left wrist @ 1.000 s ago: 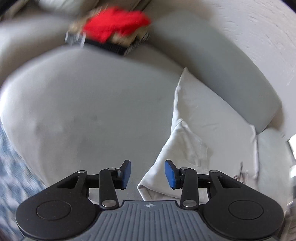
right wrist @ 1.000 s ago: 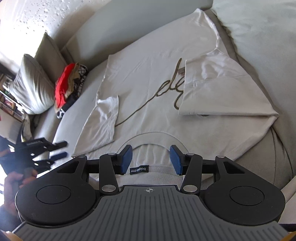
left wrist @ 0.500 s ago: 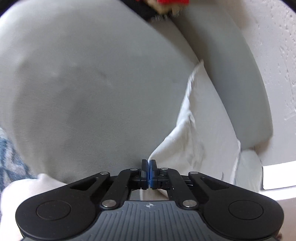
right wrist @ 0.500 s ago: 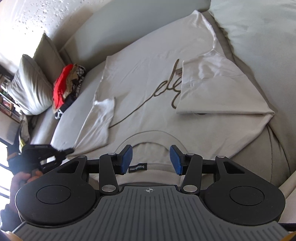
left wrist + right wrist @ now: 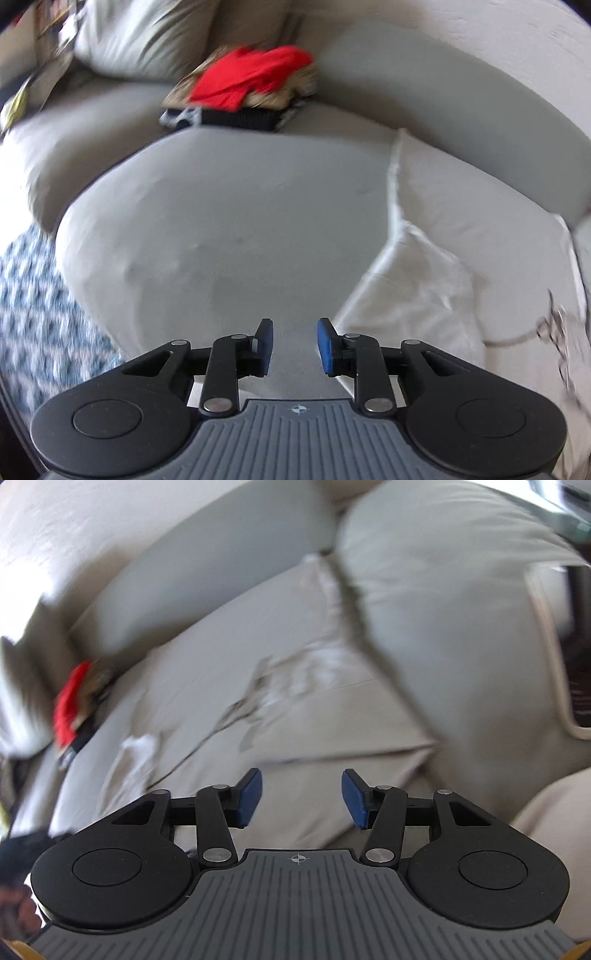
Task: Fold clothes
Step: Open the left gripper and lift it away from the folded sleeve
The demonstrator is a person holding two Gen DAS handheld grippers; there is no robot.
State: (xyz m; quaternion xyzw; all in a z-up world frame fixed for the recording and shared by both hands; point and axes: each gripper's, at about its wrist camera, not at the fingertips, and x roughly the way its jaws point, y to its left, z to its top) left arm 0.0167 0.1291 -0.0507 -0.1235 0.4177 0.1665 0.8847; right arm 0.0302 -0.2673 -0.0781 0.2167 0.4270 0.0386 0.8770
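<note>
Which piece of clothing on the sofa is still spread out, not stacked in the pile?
The white T-shirt, lying beside the red-topped pile.

Cream cotton T-shirt w/ dark script lettering [image 5: 280,716] lies flat on grey sofa seat [image 5: 221,236], one sleeve folded in at approx 9 o'clock, right side folded over the chest. In left wrist view it sits at 3 o'clock, blurred.
</note>
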